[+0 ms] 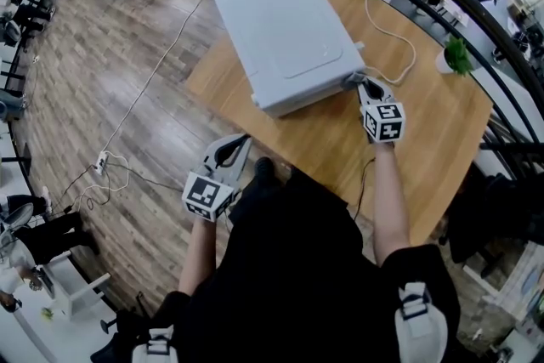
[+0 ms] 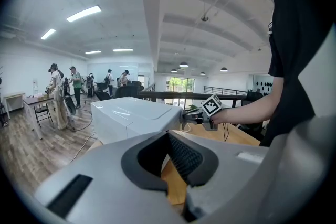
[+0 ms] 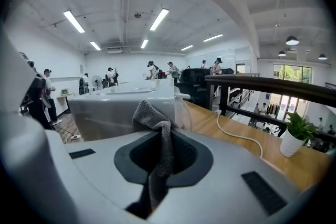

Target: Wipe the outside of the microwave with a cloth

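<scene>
Microwave [image 1: 285,34]: stands on the wooden table [image 1: 425,140], at 12 o'clock in the head view. White pot [image 1: 444,62], at 2 o'clock, holds a green plant.

Right gripper [image 1: 364,87]: forearm extended, jaws clamped on the grey cloth [image 3: 155,134], which sits at the microwave's near corner.

Left gripper [image 1: 236,147]: held off the table edge at 7 o'clock, jaws together, nothing between them.

Plank floor [image 1: 110,55]; open office with people standing in the background.

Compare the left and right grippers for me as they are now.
The right gripper is clamped on a grey cloth; the left gripper is shut on nothing. The right gripper reaches the microwave's corner over the table; the left gripper hangs off the table's edge. Both carry marker cubes.
</scene>
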